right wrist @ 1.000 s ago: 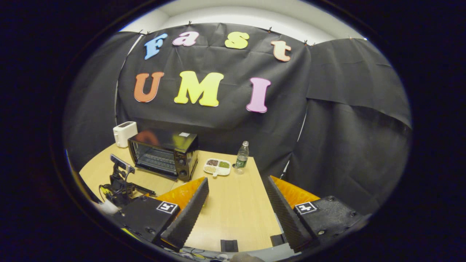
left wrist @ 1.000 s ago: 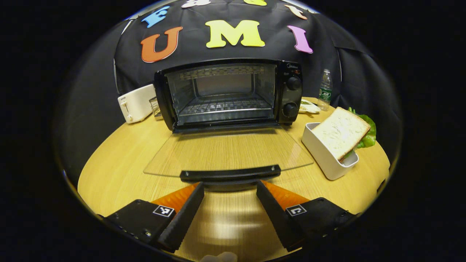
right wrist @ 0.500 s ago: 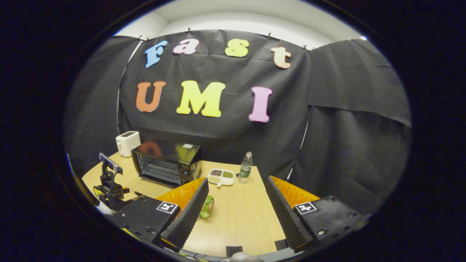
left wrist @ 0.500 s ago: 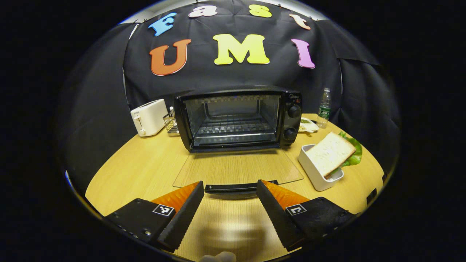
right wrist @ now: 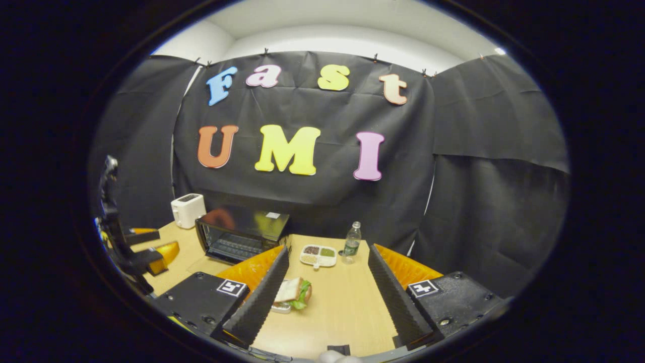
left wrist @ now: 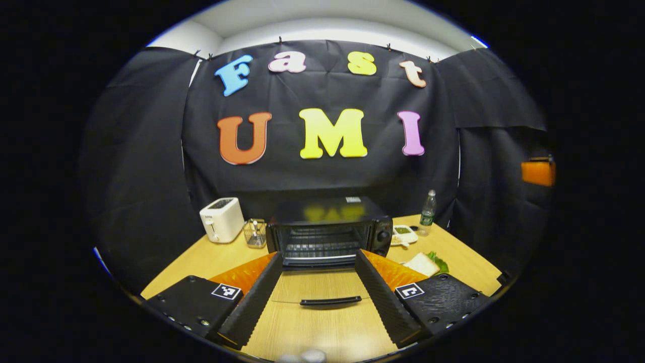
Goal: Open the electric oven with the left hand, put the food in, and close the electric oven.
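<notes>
The black electric oven (left wrist: 327,229) stands at the back of the round wooden table, its glass door folded down flat with the dark handle (left wrist: 330,302) toward me. My left gripper (left wrist: 315,297) hovers open, back from and above that handle, touching nothing. A sandwich of white bread and lettuce (left wrist: 422,263) lies in a white tray to the right of the oven. In the right gripper view the oven (right wrist: 242,234) is left of centre and the sandwich (right wrist: 295,292) sits just by the inner left finger of my open right gripper (right wrist: 327,297). The left gripper (right wrist: 143,249) shows at the far left.
A white toaster (left wrist: 221,219) and a small clear holder (left wrist: 254,233) stand left of the oven. A divided snack dish (right wrist: 318,254) and a water bottle (right wrist: 351,245) are at the back right. The table's edge (left wrist: 166,275) curves round in front.
My left gripper has drawn back and up from the door handle, so the oven looks much smaller. The right gripper has shifted, bringing the sandwich into view between its fingers.
</notes>
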